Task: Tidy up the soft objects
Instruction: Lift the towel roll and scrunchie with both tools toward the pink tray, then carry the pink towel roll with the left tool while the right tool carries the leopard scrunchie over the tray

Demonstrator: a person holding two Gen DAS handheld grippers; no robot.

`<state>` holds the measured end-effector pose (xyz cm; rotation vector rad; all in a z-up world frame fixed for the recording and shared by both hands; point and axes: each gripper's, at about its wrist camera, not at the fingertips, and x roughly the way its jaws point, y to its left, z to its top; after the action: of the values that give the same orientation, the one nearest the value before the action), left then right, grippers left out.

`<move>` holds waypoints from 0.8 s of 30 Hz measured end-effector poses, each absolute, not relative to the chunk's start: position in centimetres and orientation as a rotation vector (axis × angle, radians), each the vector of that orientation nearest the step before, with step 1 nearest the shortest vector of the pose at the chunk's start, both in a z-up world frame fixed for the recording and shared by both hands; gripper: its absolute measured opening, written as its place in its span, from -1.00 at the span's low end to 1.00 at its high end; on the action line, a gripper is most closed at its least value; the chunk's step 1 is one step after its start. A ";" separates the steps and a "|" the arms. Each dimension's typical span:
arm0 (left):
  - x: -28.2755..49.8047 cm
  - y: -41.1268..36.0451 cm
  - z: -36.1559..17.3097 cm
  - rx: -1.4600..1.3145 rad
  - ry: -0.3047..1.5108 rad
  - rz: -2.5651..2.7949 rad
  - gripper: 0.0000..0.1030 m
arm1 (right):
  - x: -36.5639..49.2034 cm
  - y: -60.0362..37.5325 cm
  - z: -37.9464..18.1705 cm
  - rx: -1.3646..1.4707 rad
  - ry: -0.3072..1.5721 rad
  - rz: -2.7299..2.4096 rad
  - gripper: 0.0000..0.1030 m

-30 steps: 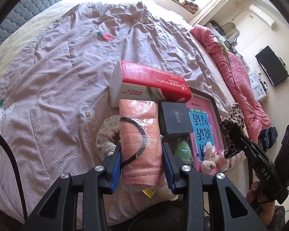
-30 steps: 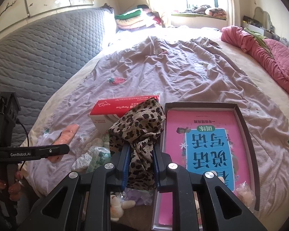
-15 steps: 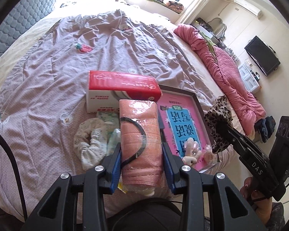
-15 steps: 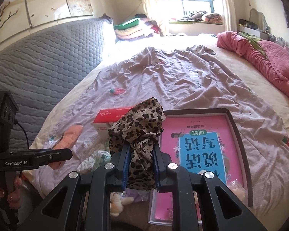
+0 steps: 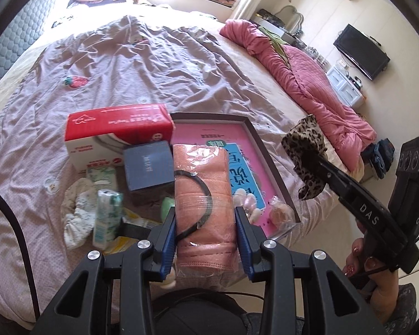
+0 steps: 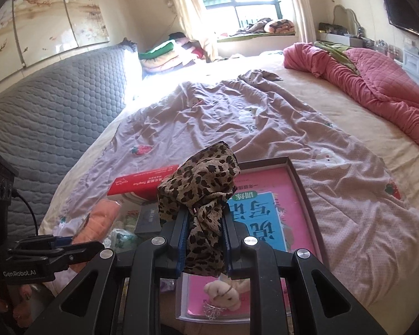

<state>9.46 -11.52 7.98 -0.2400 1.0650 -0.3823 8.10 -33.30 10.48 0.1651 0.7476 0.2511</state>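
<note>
My left gripper [image 5: 205,220] is shut on a plastic-wrapped pink towel pack [image 5: 202,195] with a black band across it, held above the near edge of the bed. It also shows in the right wrist view [image 6: 100,217]. My right gripper [image 6: 205,220] is shut on a leopard-print cloth [image 6: 201,187], held up over the left rim of the dark-framed box [image 6: 307,192]. The cloth also shows at the right of the left wrist view [image 5: 307,150]. The box [image 5: 265,150] holds a pink and blue book [image 5: 245,164], small plush toys [image 6: 223,293] and a wrapped item [image 5: 279,212].
On the mauve quilt [image 5: 142,64] lie a red tissue box [image 5: 117,125], a dark blue box [image 5: 148,167], a green-white packet [image 5: 106,220], a white floral cloth [image 5: 75,220] and a green ball [image 5: 167,205]. A pink blanket [image 5: 299,78] runs along the far side.
Both grippers have risen and pulled back from the bed, each keeping its hold. The left view has swung right, so the towel pack now sits in front of the box's left side.
</note>
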 end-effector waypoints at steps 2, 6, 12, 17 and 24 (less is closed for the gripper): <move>9.5 -12.5 7.9 -0.230 1.069 -0.396 -0.25 | 8.0 -34.5 10.7 0.173 0.743 0.227 -0.59; 9.5 -14.2 7.8 -0.198 1.078 -0.419 -0.25 | 7.8 -36.9 11.1 0.204 0.733 0.183 -0.59; 9.8 -16.2 6.5 -0.171 1.107 -0.440 -0.25 | 7.6 -38.7 10.8 0.226 0.738 0.145 -0.59; 10.2 -17.7 5.0 -0.147 1.139 -0.451 -0.25 | 7.6 -39.4 9.9 0.235 0.765 0.133 -0.59; 10.9 -19.0 3.2 -0.133 1.169 -0.452 -0.25 | 7.7 -38.9 8.4 0.235 0.812 0.157 -0.59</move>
<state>10.93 -19.01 3.22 -0.1332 1.1694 -0.4524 7.73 -38.93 8.43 0.2347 0.8123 0.1570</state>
